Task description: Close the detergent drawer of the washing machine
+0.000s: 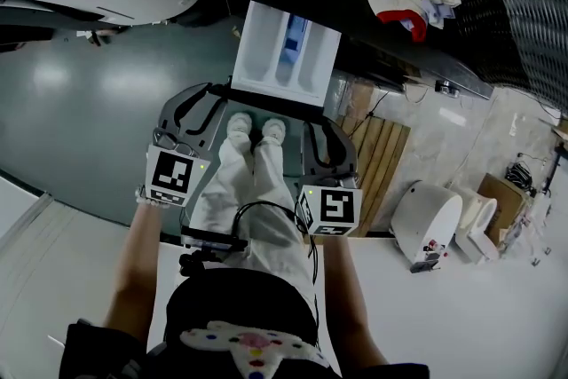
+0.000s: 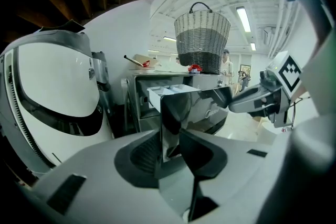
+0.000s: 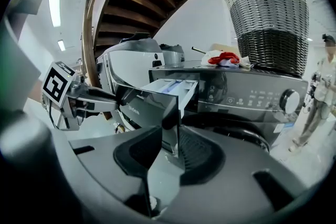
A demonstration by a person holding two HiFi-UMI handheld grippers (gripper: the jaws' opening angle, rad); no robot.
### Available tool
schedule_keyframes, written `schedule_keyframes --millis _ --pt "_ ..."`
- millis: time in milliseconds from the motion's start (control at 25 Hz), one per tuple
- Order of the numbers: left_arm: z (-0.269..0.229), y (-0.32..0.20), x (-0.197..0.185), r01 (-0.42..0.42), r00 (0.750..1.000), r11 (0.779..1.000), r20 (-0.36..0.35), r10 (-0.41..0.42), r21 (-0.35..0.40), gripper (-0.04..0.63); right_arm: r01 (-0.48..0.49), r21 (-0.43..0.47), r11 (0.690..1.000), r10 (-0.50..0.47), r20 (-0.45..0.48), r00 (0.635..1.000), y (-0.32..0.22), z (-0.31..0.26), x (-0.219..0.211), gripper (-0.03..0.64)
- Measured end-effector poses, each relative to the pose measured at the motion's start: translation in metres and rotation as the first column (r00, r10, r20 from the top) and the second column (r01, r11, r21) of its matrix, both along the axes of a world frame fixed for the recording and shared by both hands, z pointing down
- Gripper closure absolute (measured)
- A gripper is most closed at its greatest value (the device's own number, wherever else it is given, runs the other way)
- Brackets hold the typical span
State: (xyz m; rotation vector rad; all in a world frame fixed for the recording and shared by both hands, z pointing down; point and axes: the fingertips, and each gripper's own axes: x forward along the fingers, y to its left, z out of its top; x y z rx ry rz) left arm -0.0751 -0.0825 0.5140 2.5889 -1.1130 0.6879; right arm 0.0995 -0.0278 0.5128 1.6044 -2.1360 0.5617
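Drawer upper centre, pulled out of washer, blue insert in middle compartment. Left gripper and right gripper just below: jaws closing, gripping nothing. Basket upper right, contents unseen.

The washing machine carried on its flat top a tall wicker basket and, just beside it, a crumpled white-and-red cloth, perhaps a garment. The machine stood on a grey floor.
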Motion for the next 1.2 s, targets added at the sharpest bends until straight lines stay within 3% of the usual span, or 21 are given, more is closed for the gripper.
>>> schedule_keyframes --millis 520,1200 --pt "-0.001 -0.001 0.002 -0.047 0.998 0.999 0.035 0.047 0.005 0.476 -0.010 -0.002 1.000 0.010 -0.002 1.000 -0.002 -0.001 0.000 0.515" --pt "-0.001 -0.020 0.004 -0.048 0.998 0.999 0.032 0.047 0.013 0.477 -0.023 0.002 1.000 0.023 -0.013 1.000 -0.020 0.000 0.002 0.514"
